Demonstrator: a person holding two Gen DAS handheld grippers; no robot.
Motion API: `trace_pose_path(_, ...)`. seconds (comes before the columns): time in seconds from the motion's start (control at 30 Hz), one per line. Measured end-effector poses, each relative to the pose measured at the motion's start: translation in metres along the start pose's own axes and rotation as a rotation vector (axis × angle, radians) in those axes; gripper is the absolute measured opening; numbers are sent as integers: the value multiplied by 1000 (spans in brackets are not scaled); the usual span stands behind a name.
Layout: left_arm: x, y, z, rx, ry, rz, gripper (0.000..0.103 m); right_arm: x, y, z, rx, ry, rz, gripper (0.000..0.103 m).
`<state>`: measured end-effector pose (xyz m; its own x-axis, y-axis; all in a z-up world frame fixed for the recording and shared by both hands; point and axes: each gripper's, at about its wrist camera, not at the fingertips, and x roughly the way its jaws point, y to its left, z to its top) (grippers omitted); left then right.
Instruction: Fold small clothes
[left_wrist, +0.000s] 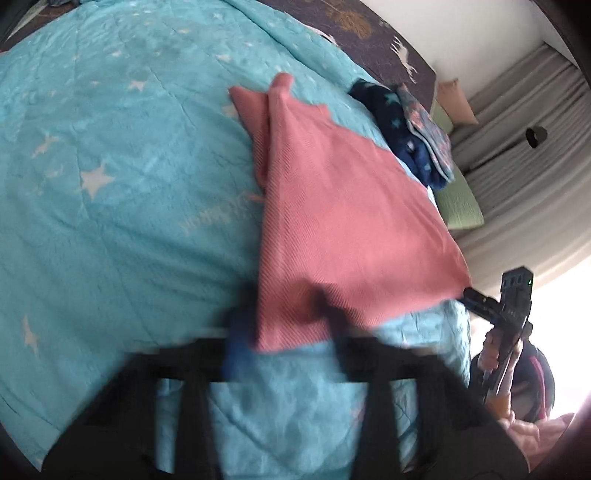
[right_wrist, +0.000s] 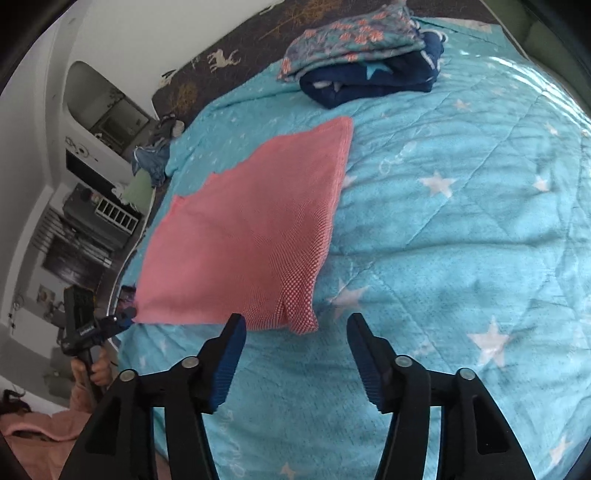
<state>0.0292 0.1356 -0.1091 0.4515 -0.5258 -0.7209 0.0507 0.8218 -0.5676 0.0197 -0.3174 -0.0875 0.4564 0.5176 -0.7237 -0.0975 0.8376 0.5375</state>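
Observation:
A pink knit garment (left_wrist: 332, 221) lies partly folded on the turquoise star quilt (left_wrist: 110, 184); it also shows in the right wrist view (right_wrist: 243, 236). My left gripper (left_wrist: 284, 317) is blurred, its fingers apart over the garment's near corner; seen from the right wrist view (right_wrist: 125, 318), its tip touches that corner. My right gripper (right_wrist: 295, 332) is open and empty, just short of the garment's near edge, with its blue pads (right_wrist: 232, 354) wide apart. In the left wrist view my right gripper (left_wrist: 471, 295) sits at the garment's right corner.
A stack of folded clothes, floral on top of navy with stars (right_wrist: 365, 62), lies at the far side of the bed. A green pillow (left_wrist: 461, 206) and grey curtains (left_wrist: 524, 166) are beyond the bed edge. Shelves and furniture (right_wrist: 96, 221) stand at the left.

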Motion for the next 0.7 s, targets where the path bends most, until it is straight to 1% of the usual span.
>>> trace_pose_path(0.03, 1, 4, 1, -41, 8, -12, 10, 7, -3, 2, 34, -2, 10, 61)
trace_pose_path(0.07, -2, 7, 1, -77, -3, -22, 9, 13, -7, 2, 74, -10, 16, 61)
trace_pose_path(0.1, -6, 6, 1, -74, -17, -10, 5, 15, -8, 3, 92, -27, 26, 58)
trace_pose_path(0.13, -11, 4, 0, -66, -36, 9, 5, 16, -7, 4, 83, -43, 31, 28)
trace_pose_path(0.17, -19, 2, 0, -63, -64, 18, 5, 15, -2, 7, 66, -41, 49, 5)
trace_pose_path(0.2, -28, -1, 1, -60, -92, 26, 5, 12, 3, 8, 67, -47, 65, 7)
trace_pose_path(0.23, -37, -4, 1, -52, -121, 46, 5, 7, 10, 8, 50, -58, 75, 7)
trace_pose_path(0.3, -44, -10, 3, -13, -135, 76, 5, -12, 32, 9, -38, -77, 77, 7)
trace_pose_path(0.37, -43, -10, 4, 2, -121, 94, 5, -26, 46, 7, -106, -72, 61, 6)
trace_pose_path(0.4, -42, -8, 1, -2, -104, 87, 5, -29, 50, 4, -144, -53, 33, 7)
trace_pose_path(0.43, -41, -4, -2, -6, -83, 74, 5, -30, 51, 1, -171, -28, -19, 7)
trace_pose_path(0.47, -39, -3, -6, -7, -64, 74, 5, -28, 47, -1, -176, -1, -58, 7)
trace_pose_path(0.57, -35, -4, -17, 6, -25, 105, 5, -15, 21, -14, -106, 119, -152, 7)
trace_pose_path(0.63, -37, -1, -24, 10, 0, 115, 5, -11, 3, -21, -67, 182, -256, 7)
trace_pose_path(0.67, -39, 3, -25, 5, 10, 109, 5, -12, -3, -22, -49, 190, -267, 7)
trace_pose_path(0.7, -41, 4, -24, 0, 11, 106, 5, -18, -11, -20, -18, 175, -256, 7)
